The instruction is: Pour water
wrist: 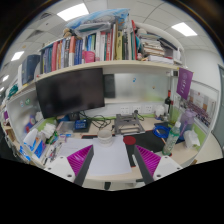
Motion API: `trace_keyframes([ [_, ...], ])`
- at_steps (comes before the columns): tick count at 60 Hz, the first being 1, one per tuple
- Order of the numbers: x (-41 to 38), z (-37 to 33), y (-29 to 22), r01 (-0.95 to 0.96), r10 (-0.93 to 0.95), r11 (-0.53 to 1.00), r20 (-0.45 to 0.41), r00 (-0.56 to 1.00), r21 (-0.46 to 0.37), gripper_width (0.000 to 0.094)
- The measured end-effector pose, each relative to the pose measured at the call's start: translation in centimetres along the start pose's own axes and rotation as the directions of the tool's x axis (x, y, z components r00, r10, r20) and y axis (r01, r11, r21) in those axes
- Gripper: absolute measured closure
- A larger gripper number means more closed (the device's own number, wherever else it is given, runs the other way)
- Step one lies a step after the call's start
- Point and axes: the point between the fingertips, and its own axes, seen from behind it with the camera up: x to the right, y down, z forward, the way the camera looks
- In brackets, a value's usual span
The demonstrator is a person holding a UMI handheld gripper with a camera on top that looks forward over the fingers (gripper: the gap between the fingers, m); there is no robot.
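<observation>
White table top [110,160] is showing between the gripper [113,163] fingers, which are standing wide apart and holding nothing. Going from the left, a dark monitor [68,92] is sitting under a shelf [95,68] full of books. A small dark cup [129,143] is standing just ahead of the right finger. Blue boxes [160,131] are crowding the right edge.

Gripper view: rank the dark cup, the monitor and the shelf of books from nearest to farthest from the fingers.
1. Dark cup: on the desk just ahead of the gripper, whose fingers are open with nothing between them.
2. Monitor: standing at the back of the desk, left of the cup.
3. Shelf of books: above the monitor, against the wall.
</observation>
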Motion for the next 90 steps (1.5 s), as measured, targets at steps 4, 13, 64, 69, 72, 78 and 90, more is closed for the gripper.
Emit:
trace_keyframes([
  [4,0.7,0.3,0.1,-0.006,0.006,1.000,-0.013,1.000,-0.005,0.0087],
  [13,4.1,1.6,0.7,-0.018,0.017,1.000,-0.048,0.999,-0.014,0.0074],
  [64,31.8,21.2,5.4,0.078,-0.071,0.991,-0.070,0.995,0.106,0.0232],
  [69,32.2,22.2,4.8,0.078,-0.069,0.986,-0.065,0.996,0.150,0.0305],
  [72,32.0,22.9,4.7,0.065,-0.058,0.985,-0.047,0.997,0.162,0.0356],
  [78,31.8,23.9,4.2,0.046,-0.039,0.983,-0.041,0.998,0.180,0.0443],
  [90,32.1,24.6,3.8,0.085,-0.066,0.977,-0.100,0.993,0.195,0.0545],
])
